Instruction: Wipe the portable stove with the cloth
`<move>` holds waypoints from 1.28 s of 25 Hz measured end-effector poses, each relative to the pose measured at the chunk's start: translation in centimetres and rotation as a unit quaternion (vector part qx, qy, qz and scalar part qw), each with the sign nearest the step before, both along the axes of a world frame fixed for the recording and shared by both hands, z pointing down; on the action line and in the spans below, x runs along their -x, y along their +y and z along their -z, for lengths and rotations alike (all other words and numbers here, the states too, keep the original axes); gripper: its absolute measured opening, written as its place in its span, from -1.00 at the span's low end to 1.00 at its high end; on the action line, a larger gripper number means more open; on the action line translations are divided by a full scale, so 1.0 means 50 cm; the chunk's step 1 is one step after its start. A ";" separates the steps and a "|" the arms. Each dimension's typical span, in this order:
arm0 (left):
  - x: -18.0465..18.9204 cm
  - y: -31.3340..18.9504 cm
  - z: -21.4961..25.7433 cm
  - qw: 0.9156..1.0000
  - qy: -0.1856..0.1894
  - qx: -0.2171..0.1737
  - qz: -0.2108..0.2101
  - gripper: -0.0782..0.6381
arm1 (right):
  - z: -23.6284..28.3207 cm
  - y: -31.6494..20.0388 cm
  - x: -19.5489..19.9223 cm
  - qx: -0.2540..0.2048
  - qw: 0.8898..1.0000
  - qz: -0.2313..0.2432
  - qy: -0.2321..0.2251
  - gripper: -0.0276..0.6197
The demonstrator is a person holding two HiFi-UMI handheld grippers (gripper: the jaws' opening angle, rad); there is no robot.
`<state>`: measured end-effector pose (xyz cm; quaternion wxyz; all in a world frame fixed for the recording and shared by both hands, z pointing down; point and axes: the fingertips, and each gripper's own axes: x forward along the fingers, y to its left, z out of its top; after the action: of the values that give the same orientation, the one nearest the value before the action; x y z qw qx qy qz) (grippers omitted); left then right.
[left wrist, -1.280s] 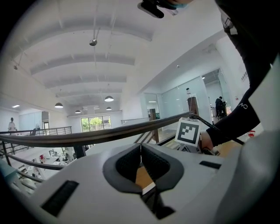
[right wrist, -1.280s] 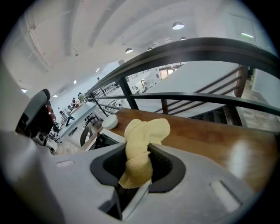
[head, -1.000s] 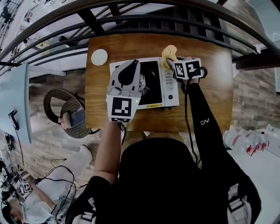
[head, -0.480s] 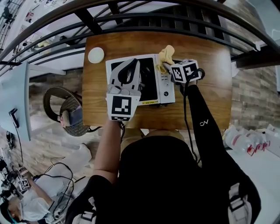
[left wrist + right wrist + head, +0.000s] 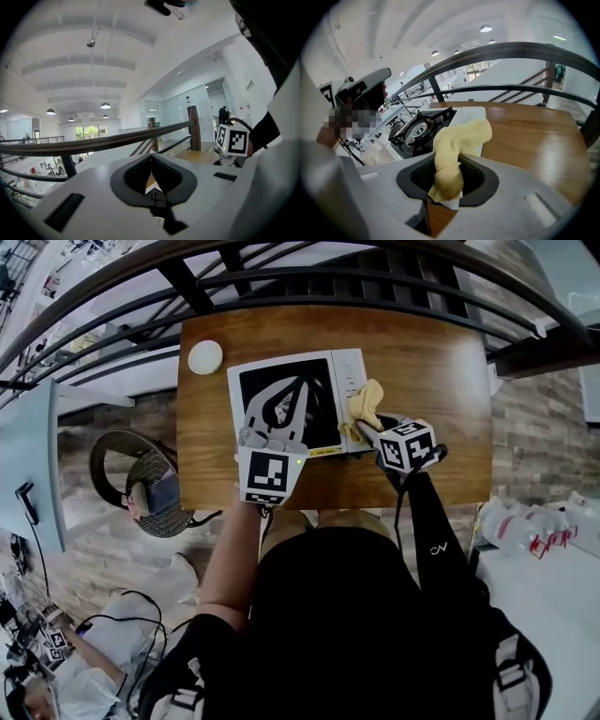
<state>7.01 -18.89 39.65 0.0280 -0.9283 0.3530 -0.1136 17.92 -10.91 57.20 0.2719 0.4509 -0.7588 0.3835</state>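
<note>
The portable stove (image 5: 255, 382), white with a black top, sits on the wooden table (image 5: 431, 362). My left gripper (image 5: 298, 382) lies over the black top with its jaws shut and nothing between them; in the left gripper view (image 5: 151, 158) the two pads meet. My right gripper (image 5: 367, 427) is shut on the yellow cloth (image 5: 366, 399), which rests on the stove's white control panel at its right side, near the front. In the right gripper view the cloth (image 5: 457, 140) sticks up out of the jaws, with the burner (image 5: 417, 129) to the left beyond it.
A small white round disc (image 5: 205, 357) lies on the table's far left corner. Dark metal railings (image 5: 309, 282) run along the table's far side. A wicker chair (image 5: 141, 486) stands below to the left. Bare wood (image 5: 529, 136) stretches right of the stove.
My right gripper has drawn the cloth from the stove's far right corner along the control panel towards the front edge. The left gripper has stayed on the stove top.
</note>
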 end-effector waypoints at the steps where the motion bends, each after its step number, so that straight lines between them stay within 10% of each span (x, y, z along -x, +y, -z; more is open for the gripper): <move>1: 0.004 0.008 -0.002 1.000 0.002 0.003 -0.005 -0.75 | -0.001 0.021 0.005 0.003 1.000 -0.001 0.003 -0.57; 16: 0.132 0.100 0.016 0.999 0.003 0.001 -0.050 -0.75 | -0.021 0.194 0.152 0.034 0.999 -0.033 0.025 -0.57; 32: 0.365 0.118 0.047 0.999 -0.009 -0.018 0.030 -0.75 | 0.028 0.137 0.524 -0.001 0.990 0.139 -0.014 -0.57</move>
<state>-11.23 -13.02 37.28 0.0440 -0.9157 0.3822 -0.1161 -8.26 -4.08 55.78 0.3112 0.3362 -0.8182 0.3476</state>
